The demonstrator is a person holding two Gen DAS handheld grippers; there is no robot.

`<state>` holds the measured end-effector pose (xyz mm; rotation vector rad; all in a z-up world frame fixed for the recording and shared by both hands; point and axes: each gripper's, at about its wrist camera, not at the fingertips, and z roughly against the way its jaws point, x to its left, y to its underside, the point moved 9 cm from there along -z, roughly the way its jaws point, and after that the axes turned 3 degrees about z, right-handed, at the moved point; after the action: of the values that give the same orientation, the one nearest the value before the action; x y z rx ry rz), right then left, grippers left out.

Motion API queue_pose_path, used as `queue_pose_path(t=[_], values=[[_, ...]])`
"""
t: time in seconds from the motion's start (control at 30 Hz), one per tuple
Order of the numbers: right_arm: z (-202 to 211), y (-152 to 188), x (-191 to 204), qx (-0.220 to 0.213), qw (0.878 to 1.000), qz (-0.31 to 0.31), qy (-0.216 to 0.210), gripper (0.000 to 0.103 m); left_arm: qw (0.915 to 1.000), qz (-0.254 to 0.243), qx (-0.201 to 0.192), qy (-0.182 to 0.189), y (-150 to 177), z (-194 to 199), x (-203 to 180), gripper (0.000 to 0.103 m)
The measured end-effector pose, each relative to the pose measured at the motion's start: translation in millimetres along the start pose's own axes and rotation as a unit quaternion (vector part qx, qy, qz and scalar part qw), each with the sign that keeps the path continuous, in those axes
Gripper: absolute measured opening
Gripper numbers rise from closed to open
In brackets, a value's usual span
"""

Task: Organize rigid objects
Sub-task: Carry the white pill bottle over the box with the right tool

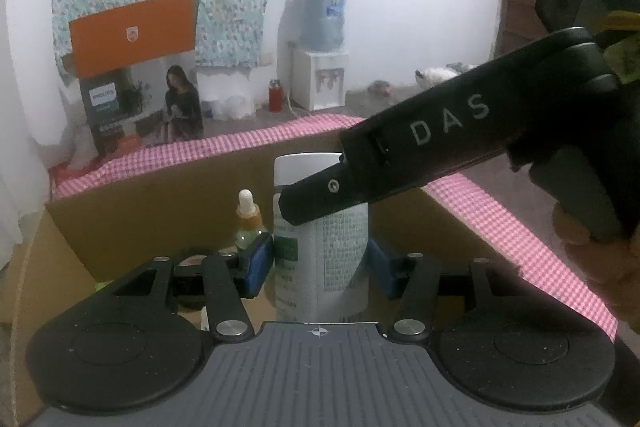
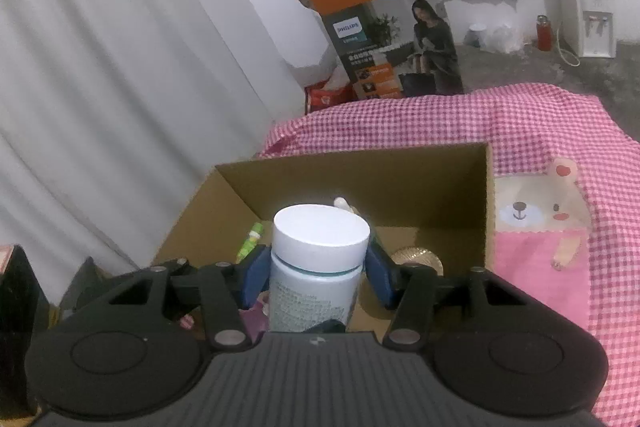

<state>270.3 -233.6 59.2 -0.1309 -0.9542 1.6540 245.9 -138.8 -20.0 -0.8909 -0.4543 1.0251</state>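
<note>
A white bottle [image 1: 322, 259] with a white cap and a printed label stands upright inside an open cardboard box [image 1: 168, 203]. My left gripper [image 1: 320, 263] is shut on its lower body, a blue pad pressed to each side. The right gripper's black finger [image 1: 324, 197] crosses in front of the bottle just under the cap. In the right wrist view the cap [image 2: 320, 231] sits between the blue pads of my right gripper [image 2: 318, 277], which is shut on the bottle's neck. A person's hand [image 1: 600, 247] holds the right gripper's handle.
Inside the box are an amber dropper bottle [image 1: 248, 217], a green pen [image 2: 250, 241] and a gold-lidded jar [image 2: 418, 257]. The box rests on a pink checked cloth [image 2: 520, 123] beside a bear-print mat [image 2: 540, 223]. A tall printed carton [image 2: 392, 39] stands behind, white curtains at left.
</note>
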Motion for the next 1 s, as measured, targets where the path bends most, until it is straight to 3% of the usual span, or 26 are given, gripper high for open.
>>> queue_pose_path(t=[0.4,0.87,0.93,1.0], values=[[-5.1,16.2,-0.6,0.027,1.000,0.004,-0.002,0.056,1.0000,-0.009,0.004,0.000,4.4,-0.2,-5.5,0.056],[11.0,15.0,-0.7,0.014,1.000,-0.008,0.004,0.056,1.0000,-0.006,0.005,0.003,6.6,5.6,-9.3,0.059],[16.7,12.6,-2.5,0.005,1.000,-0.011,0.006,0.056,0.9999,-0.009,0.008,0.001,5.7,2.4,-10.2,0.058],[20.8,10.6,-4.0,-0.001,1.000,-0.015,0.007,0.056,0.9999,-0.008,0.006,-0.006,4.1,-0.9,-9.7,0.047]])
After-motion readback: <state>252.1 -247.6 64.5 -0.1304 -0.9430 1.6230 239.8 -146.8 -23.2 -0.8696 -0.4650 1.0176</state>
